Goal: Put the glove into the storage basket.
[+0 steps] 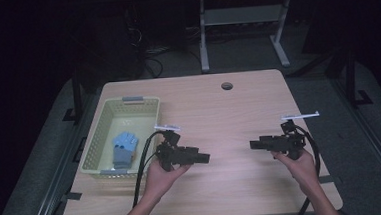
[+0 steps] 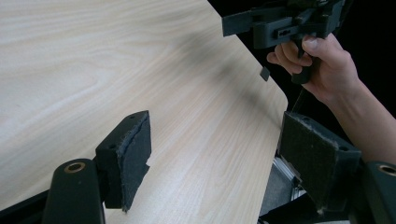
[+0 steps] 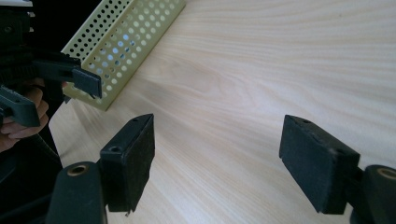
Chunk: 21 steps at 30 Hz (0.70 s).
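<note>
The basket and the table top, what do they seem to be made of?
The basket looks like pale yellow-green moulded plastic, matte: its walls carry regular round holes. The table top looks like light wood or a wood-look laminate, smooth: grain lines run across it; which one I cannot tell.

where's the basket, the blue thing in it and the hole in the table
basket [image 1: 148, 121]: high view, right wall.
blue thing [image 1: 123, 144]: high view, its middle.
hole [image 1: 227, 85]: high view, its centre, near the table's far edge.

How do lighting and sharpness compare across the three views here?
High view: dim, surroundings near black, table lit but soft, basket grainy. Left gripper view: bright wood grain, a soft shadow near the table's edge. Right gripper view: evenly lit, no glare, basket slightly soft.
</note>
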Available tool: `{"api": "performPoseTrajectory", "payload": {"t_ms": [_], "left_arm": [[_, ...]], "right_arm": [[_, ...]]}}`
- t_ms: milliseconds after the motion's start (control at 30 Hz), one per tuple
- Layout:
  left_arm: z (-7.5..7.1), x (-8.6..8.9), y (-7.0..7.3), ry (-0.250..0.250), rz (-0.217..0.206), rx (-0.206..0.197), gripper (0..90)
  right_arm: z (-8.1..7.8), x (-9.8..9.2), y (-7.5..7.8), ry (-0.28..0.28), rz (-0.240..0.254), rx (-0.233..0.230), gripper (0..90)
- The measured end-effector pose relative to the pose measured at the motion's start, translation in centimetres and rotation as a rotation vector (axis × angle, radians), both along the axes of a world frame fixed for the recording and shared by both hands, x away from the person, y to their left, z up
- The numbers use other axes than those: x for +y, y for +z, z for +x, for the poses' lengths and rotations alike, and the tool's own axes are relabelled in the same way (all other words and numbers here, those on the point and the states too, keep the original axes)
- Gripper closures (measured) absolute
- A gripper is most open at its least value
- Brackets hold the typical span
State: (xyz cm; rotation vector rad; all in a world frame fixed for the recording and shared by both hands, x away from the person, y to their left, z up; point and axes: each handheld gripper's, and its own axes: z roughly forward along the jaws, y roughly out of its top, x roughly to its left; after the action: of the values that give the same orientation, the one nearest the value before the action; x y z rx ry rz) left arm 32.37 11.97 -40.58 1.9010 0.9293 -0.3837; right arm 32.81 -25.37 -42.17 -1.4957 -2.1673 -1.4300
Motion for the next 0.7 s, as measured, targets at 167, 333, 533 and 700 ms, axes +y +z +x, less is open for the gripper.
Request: {"api": "performPoseTrajectory", "payload": {"t_ms": [167,333,533,700], "left_arm": [[-0.3,-0.3,-0.6,-0.007,0.000,-0.004,25.3],[-0.8,-0.5,-1.2,-0.015,-0.003,-0.008,25.3],[-1.5,-0.7,-1.8,-0.022,-0.003,-0.014,25.3],[-2.1,-0.8,-2.3,-0.033,0.004,-0.027,25.3]], "right_arm": [[-0.4,-0.4,-0.6,0.004,0.003,0.015,26.2],[-0.9,-0.6,-1.2,0.003,0.003,0.024,26.2],[-1.4,-1.0,-1.6,0.000,0.011,0.021,26.2],[-1.9,-1.1,-2.0,0.003,0.007,0.026,26.2]]}}
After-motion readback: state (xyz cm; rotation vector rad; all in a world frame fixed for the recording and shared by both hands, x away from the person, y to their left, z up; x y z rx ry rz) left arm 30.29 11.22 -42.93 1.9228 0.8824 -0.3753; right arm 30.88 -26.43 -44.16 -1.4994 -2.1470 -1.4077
